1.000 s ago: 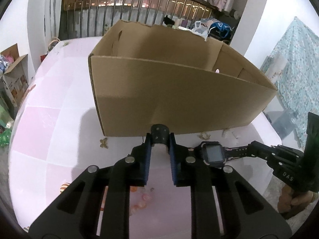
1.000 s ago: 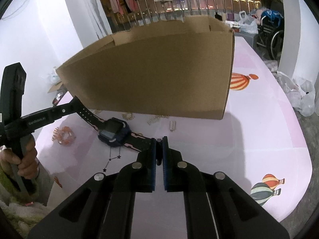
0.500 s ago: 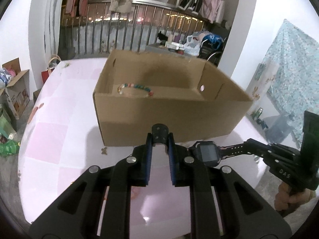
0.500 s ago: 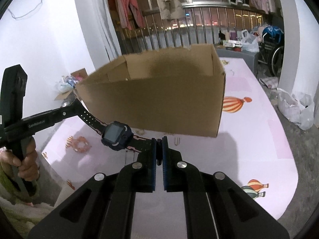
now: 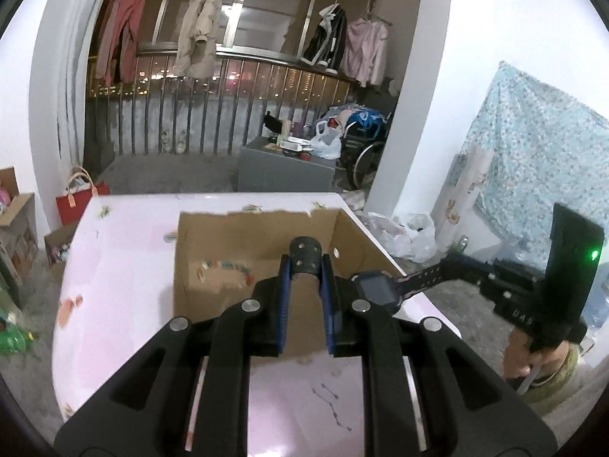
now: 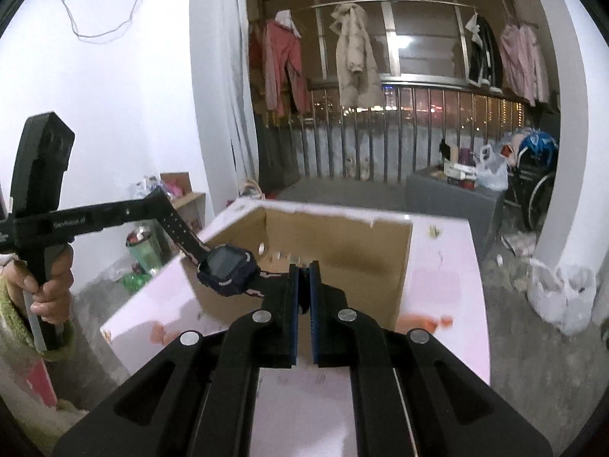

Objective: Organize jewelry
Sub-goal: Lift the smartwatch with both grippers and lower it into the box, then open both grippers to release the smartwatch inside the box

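Observation:
A dark blue square-faced watch hangs stretched between my two grippers, above the near rim of an open cardboard box. My left gripper is shut on one strap end, whose black tip sticks up between the pads. My right gripper is shut on the other strap end. Each gripper shows in the other's view: the left gripper at the left, the right gripper at the right. A coloured bead bracelet lies on the box floor.
The box stands on a table with a pink cloth. Small orange pieces lie on the cloth beside the box. A person's hand grips the left handle. A grey cabinet and a railing stand beyond.
Both grippers have risen with the watch, from just over the cloth in front of the box to above its rim. The box's inside and the bracelet have come into view.

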Demonstrator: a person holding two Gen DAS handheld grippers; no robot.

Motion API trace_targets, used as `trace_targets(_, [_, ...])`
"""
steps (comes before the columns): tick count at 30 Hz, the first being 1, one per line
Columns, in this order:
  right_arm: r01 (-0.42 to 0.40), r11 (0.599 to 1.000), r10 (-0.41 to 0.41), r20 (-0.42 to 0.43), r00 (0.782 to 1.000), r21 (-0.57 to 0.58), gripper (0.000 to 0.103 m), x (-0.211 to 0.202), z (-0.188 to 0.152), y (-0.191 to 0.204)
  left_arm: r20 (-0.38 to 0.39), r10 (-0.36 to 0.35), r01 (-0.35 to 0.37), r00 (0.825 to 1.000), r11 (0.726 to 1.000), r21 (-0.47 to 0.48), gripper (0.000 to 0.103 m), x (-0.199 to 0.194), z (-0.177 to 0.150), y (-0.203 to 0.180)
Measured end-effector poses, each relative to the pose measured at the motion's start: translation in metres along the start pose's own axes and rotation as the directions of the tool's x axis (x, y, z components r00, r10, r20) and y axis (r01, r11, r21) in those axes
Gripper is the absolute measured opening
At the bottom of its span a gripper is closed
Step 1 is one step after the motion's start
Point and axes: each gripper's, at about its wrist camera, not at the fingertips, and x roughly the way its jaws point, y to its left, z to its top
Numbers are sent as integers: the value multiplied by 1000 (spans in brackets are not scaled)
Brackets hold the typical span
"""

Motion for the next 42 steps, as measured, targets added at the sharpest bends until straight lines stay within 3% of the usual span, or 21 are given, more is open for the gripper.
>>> trace_targets(6, [-36, 999, 34, -106, 994, -18, 5, 59, 43, -30, -78, 47, -49, 996, 999, -20, 14, 52, 35, 16])
trace_targets(11, [-59, 998, 49, -253, 966, -32, 5, 128, 58, -48, -211, 81, -95, 974, 994, -58, 14, 123, 42, 38])
trace_targets(13, [-68, 997, 54, -320, 946, -33, 5, 156, 57, -54, -275, 100, -123, 956, 990, -68, 14, 151, 39, 45])
trace_targets(19, [-71, 994, 22, -487, 873, -83, 5, 226, 54, -63, -461, 142, -196, 876, 978, -72, 15, 214, 29, 68])
trace_targets(22, [-75, 990, -2, -553, 833, -118, 5, 251, 51, -58, -510, 163, -219, 844, 974, -50, 16, 231, 25, 71])
trace_targets(24, [-70, 987, -25, -574, 818, -142, 5, 259, 48, -55, -546, 167, -227, 821, 973, -44, 19, 242, 23, 73])
trace_targets(28, [-40, 978, -96, -612, 785, -205, 6, 273, 41, -52, -573, 199, -248, 795, 969, -9, 33, 250, 20, 72])
trace_targets(33, [-18, 976, -118, -603, 789, -215, 7, 272, 43, -56, -565, 199, -251, 800, 968, -16, 42, 246, 22, 73])
trace_targets(36, [6, 980, -121, -580, 805, -197, 13, 266, 51, -65, -533, 206, -252, 820, 968, -14, 42, 237, 27, 71])
trace_targets(40, [29, 985, -119, -535, 836, -172, 16, 256, 67, -79, -460, 215, -254, 861, 967, -23, 45, 215, 38, 72])
trace_targets(42, [39, 988, -112, -510, 853, -153, 23, 245, 73, -82, -423, 229, -262, 877, 965, -21, 48, 206, 44, 74])
